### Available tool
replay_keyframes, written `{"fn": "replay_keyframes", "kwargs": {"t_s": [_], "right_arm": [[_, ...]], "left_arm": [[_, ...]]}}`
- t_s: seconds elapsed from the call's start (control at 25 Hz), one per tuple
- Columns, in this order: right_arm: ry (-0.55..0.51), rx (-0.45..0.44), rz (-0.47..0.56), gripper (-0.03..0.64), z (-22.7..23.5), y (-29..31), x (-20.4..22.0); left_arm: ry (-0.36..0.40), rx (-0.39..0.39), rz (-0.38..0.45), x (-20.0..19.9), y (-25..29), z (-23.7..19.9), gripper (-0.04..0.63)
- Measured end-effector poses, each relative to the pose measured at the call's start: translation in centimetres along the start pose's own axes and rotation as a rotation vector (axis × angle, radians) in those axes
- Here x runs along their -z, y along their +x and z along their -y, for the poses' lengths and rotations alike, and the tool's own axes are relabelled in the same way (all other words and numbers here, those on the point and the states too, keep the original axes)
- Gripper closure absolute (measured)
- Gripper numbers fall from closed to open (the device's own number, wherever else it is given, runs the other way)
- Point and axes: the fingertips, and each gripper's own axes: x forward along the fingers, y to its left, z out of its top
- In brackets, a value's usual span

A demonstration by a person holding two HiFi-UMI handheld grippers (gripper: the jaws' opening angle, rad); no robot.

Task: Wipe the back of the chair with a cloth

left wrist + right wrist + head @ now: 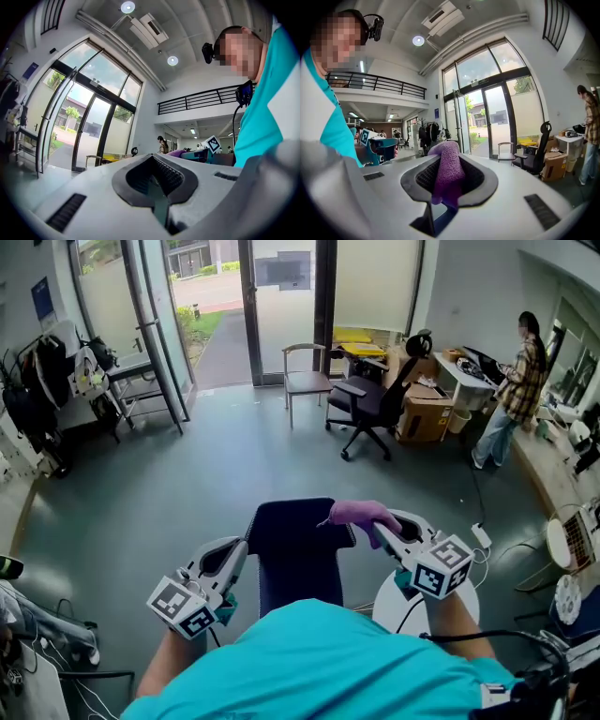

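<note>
Cloth (361, 514), purple, is pinched between the jaws of my right gripper (382, 529) and sits at the top right corner of the dark blue chair back (295, 540), directly below me. My left gripper (239, 554) is pressed together on nothing, just beside the back's left edge.

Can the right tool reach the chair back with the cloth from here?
Probably yes: the right tool, shut on the purple cloth, sits by the top edge of the chair back, with nothing visible between them.
</note>
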Motion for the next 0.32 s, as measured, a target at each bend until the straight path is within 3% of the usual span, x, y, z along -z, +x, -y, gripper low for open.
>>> {"fn": "replay_keyframes", "kwargs": {"t_s": [0.32], "right_arm": [[-0.020,-0.020,0.001,0.535,0.3,1.0,-1.5]], "left_arm": [[-0.008,-0.010,0.000,-0.8,0.8,-0.5,0.592]]}}
